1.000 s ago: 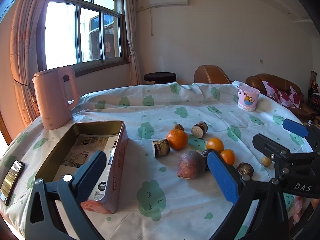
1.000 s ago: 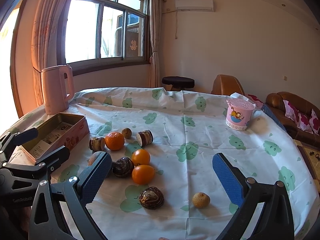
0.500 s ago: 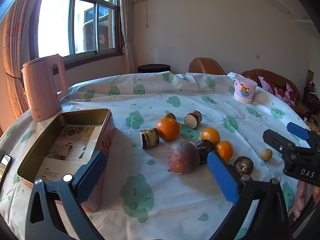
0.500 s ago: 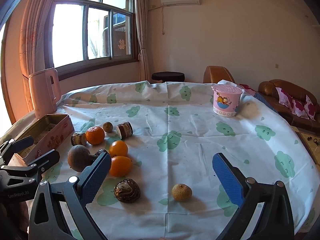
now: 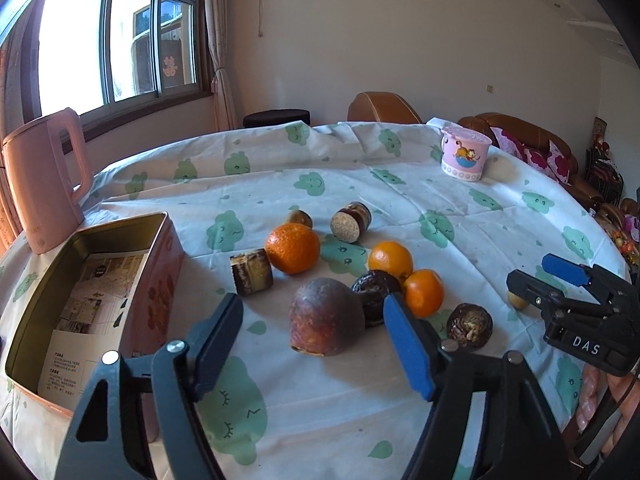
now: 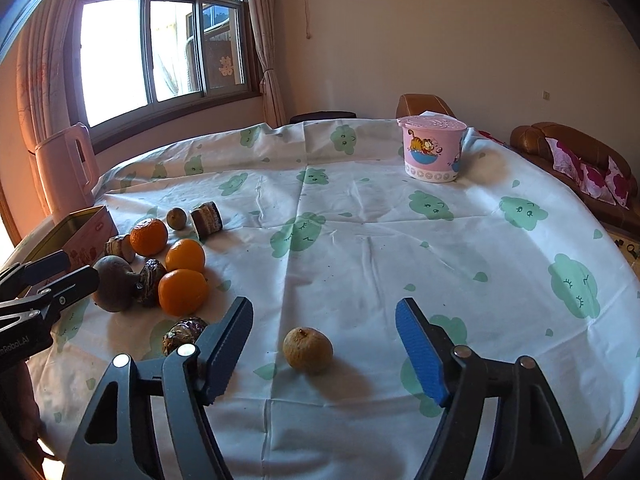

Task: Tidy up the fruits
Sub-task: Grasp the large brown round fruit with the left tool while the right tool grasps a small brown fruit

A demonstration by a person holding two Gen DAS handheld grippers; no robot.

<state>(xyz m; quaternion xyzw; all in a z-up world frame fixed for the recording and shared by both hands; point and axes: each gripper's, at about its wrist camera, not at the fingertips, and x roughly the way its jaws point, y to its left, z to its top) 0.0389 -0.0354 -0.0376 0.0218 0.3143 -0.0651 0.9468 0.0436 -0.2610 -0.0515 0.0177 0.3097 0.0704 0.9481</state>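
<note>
Left wrist view: my left claw (image 5: 314, 344), jaws just narrowing yet gripping nothing, frames the big brown fruit (image 5: 326, 317) lying free on the desk (image 5: 320, 400), lined up for a pick. The open tin (image 5: 86, 280) stands just left, probably the fruits' destination. Oranges (image 5: 293, 248) cluster behind. My other tool reads "DAS" (image 5: 586, 346).

Right wrist view: my right claw (image 6: 324, 346), also just narrowing and empty, brackets the small tan fruit (image 6: 308, 349), apart from the pile. The pink cup (image 6: 434, 148) bears a cartoon cat.
</note>
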